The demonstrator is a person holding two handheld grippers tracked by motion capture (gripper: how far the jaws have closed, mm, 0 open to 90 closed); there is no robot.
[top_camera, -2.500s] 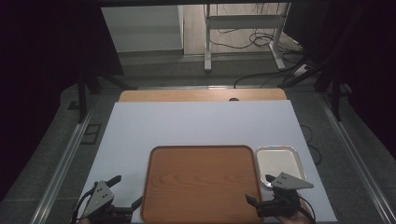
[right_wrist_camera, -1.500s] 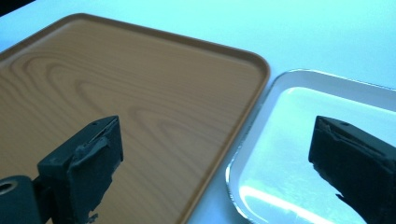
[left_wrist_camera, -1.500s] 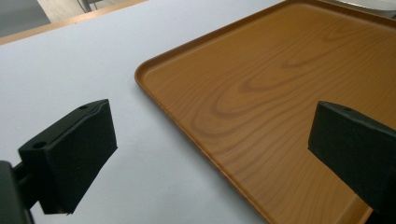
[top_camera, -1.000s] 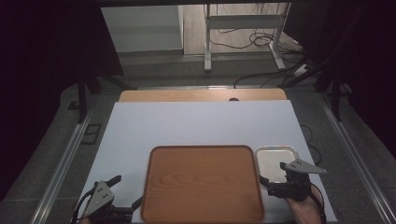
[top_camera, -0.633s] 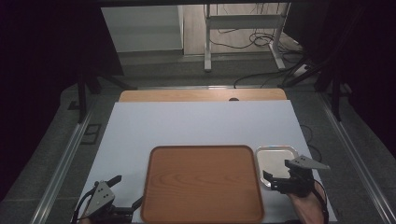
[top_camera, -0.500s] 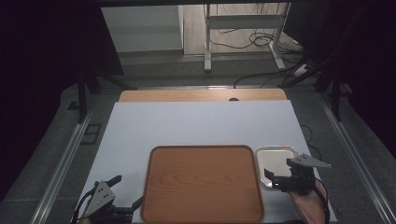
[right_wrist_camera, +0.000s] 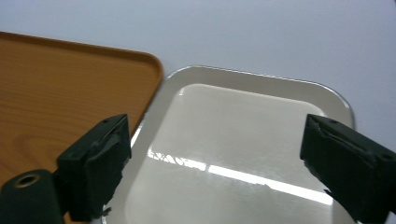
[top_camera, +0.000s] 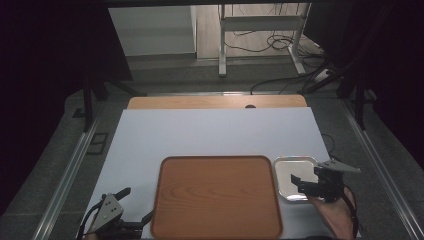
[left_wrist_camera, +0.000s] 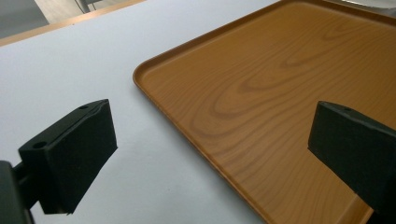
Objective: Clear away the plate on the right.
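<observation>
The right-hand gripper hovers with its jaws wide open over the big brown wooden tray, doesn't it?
Not quite. The right gripper, jaws wide open, hovers over the small shiny rectangular metal tray, not the large brown wooden tray beside it. The right gripper view shows this, with the metal tray between its jaws.

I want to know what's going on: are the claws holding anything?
No, nothing is held. The right claw hangs open above the metal tray, and the left claw is open by the wooden tray.

Small metal tray (top_camera: 296, 176) just right of the wooden tray (top_camera: 216, 195), both on the bench (top_camera: 210, 135); right gripper (top_camera: 312, 184) over the small metal tray.
</observation>
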